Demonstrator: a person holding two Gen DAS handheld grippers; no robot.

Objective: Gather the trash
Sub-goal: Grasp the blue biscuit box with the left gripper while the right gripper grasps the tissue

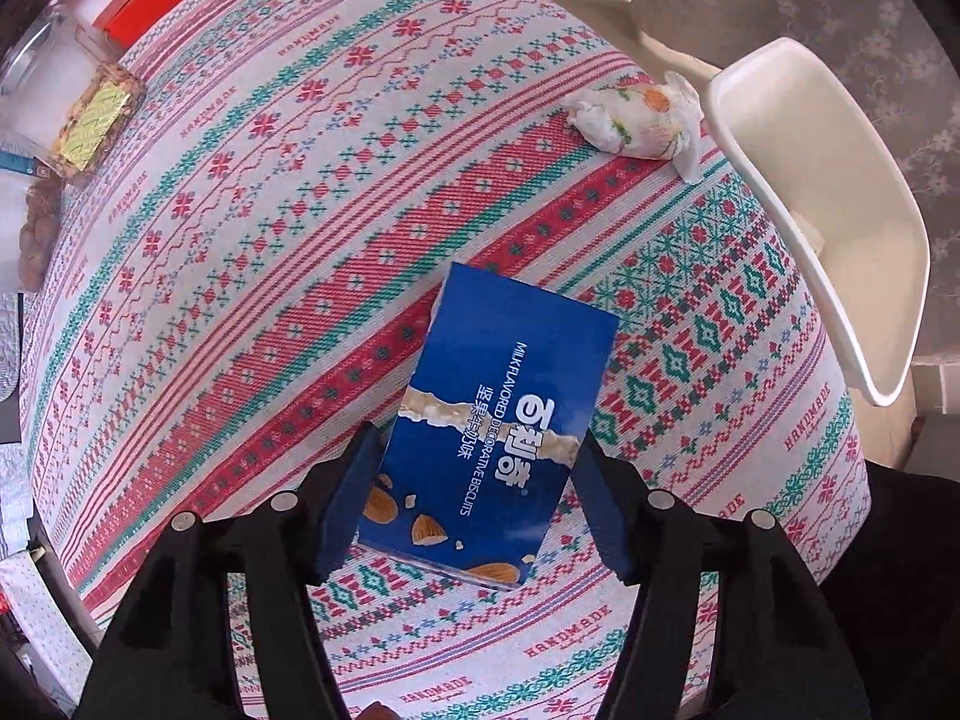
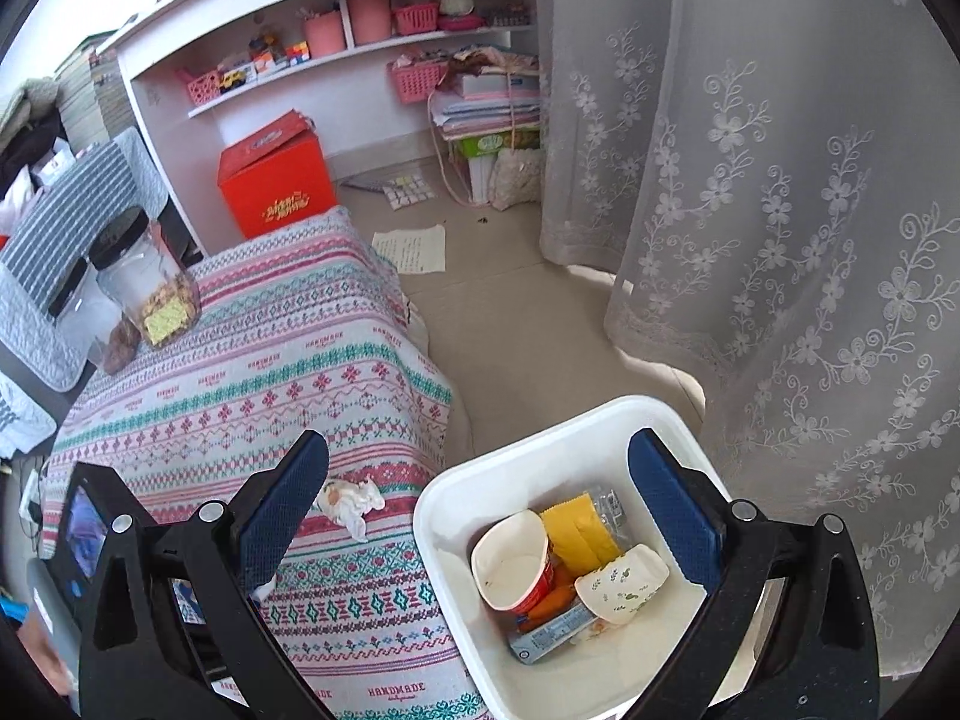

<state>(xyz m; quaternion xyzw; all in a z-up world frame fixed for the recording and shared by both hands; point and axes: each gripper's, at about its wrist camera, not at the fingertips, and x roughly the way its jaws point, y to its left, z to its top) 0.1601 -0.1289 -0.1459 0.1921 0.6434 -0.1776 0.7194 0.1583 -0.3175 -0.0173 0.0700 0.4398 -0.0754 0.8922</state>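
Observation:
A blue biscuit box (image 1: 498, 408) lies flat on the patterned tablecloth (image 1: 300, 240). My left gripper (image 1: 478, 435) points straight down over it, and its blue pads (image 1: 351, 504) sit against both long edges of the box. A crumpled floral tissue (image 1: 636, 120) rests near the table edge, also seen in the right wrist view (image 2: 351, 501). My right gripper (image 2: 478, 438) hangs open with nothing between its fingers, straddling the table edge and the white bin (image 2: 444, 498). The bin holds a red-and-white paper cup (image 2: 516, 558), a yellow wrapper (image 2: 579, 531) and a small floral cup (image 2: 621, 585).
The bin (image 1: 840, 210) stands on the floor right beside the table. Clear jars of snacks (image 2: 150, 282) stand at the table's far end. A red carton (image 2: 273, 180), a sheet of paper (image 2: 414, 249) and shelves lie beyond; a lace curtain (image 2: 780, 240) hangs right.

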